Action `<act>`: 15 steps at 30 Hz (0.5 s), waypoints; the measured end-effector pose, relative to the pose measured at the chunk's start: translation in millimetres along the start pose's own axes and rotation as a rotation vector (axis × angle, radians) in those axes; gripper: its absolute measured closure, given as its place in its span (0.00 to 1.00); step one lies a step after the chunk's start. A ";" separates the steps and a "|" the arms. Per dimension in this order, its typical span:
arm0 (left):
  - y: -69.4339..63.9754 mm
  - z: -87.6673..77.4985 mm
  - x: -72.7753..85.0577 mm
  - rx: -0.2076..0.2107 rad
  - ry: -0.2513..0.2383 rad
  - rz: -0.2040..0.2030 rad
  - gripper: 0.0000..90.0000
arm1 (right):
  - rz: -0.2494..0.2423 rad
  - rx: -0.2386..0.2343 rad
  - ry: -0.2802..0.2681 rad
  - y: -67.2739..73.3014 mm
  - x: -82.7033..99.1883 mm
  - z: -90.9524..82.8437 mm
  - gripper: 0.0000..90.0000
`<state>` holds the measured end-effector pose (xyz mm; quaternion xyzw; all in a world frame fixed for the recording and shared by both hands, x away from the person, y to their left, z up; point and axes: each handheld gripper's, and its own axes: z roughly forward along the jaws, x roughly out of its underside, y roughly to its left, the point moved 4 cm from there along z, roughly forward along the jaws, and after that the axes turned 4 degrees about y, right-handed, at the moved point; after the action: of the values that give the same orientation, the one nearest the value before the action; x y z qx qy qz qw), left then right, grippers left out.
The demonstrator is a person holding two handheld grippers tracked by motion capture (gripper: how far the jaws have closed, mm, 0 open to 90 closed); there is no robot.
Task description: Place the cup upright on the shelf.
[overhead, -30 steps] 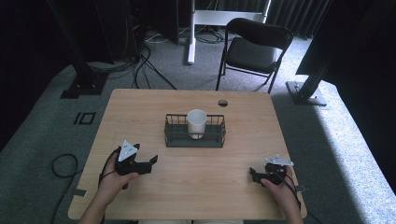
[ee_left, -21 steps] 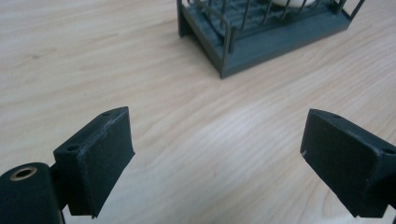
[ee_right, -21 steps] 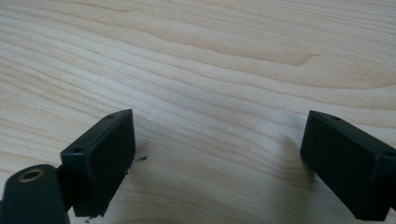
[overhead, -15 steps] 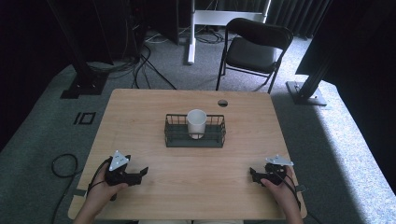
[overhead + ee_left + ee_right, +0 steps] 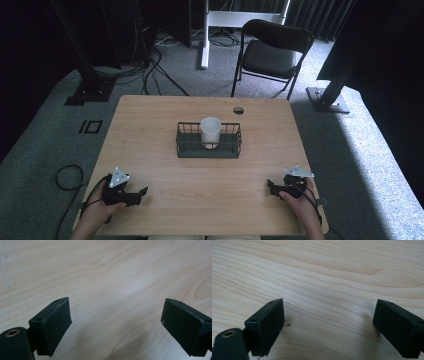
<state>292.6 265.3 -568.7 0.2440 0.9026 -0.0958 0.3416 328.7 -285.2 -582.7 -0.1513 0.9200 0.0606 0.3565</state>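
High view, with both gripper views. My left gripper (image 5: 136,194) rests low on the wooden table (image 5: 150,130) at about 7 o'clock; my right gripper (image 5: 274,188) rests at about 5 o'clock. In each gripper view the two black jaws stand wide apart with nothing but bare wood grain between them, so I hold nothing in either tool.

The thing nearest my work is the white cup (image 5: 210,132), standing upright inside the dark wire basket (image 5: 186,148) at the table's centre, toward 12 o'clock from both of my hands and well apart from each. Its open mouth faces up and its upper part rises above the basket rim.

Handling, as I judge it: the cup looks like a thin paper or plastic one, hence light, smooth-walled and easily crushed, so a gentle close is called for. The free upper wall just below the lip, above the wire rim, is the place to take hold, one jaw on either side, lifting straight up to clear the wires. The basket looks stiff and light enough to shift if the cup drags on it.

No brand, label or writing can be read on cup, basket or table.
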 end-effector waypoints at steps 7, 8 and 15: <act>6.1 7.0 7.7 -0.049 0.040 -0.028 0.10 | 0.000 0.000 0.001 0.0 0.0 -0.1 0.11; 6.7 7.3 6.9 -0.060 0.033 -0.039 0.10 | 0.000 0.000 0.000 0.0 0.0 0.0 0.11; 13.8 9.5 6.6 -0.105 0.019 -0.099 0.09 | 0.000 0.000 0.000 0.0 0.0 0.0 0.11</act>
<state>300.8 276.4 -580.3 0.1817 0.9205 -0.0629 0.3401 328.7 -285.2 -582.7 -0.1510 0.9200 0.0607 0.3565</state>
